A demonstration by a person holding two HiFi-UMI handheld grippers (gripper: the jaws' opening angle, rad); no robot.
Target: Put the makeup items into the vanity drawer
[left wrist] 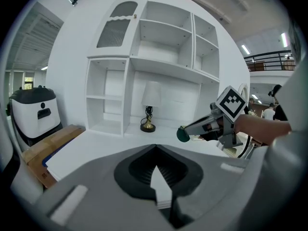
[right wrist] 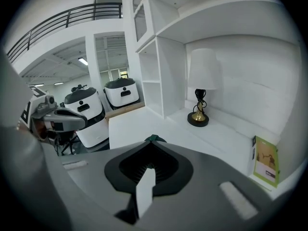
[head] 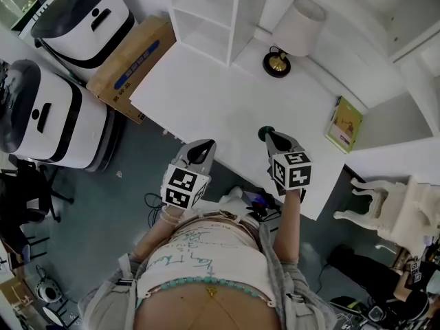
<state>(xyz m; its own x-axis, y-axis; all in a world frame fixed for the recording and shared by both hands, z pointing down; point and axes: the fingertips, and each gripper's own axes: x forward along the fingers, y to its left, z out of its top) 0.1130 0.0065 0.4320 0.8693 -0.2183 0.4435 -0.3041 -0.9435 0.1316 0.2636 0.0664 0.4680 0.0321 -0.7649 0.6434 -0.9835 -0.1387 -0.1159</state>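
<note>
green makeup item (head: 264, 133) — small, round, dark; exact kind n/k. pinched at the very tip of my right claw (head: 271, 137), jaws all but together on it; only its top edge pokes past them in the right gripper view. it's off the surface, above the near part of the vanity top (head: 206, 95), not resting on it. tip grip prob. because it's so small, and it should let the item drop into a slot w/o the claw body fouling.

left claw (head: 205, 146): jaws closed tip to tip, nothing btwn them. it's at the near edge too, apart from the right one. my guess is it's the free hand kept for the drawer pull, since the right is occupied.

drawer: not visible in any view — likely under the front edge, hidden by my body & the claws. can't tell if open or closed.

further out: lamp (head: 292, 33) at the back by the shelf unit (head: 206, 12), green booklet (head: 346, 124) at the right end of the top, both well clear of the carry. no other makeup items in view, so this may be the last, or the rest are out of frame. cardboard box (head: 130, 64) & white machines (head: 79, 12) on the floor at left.
</note>
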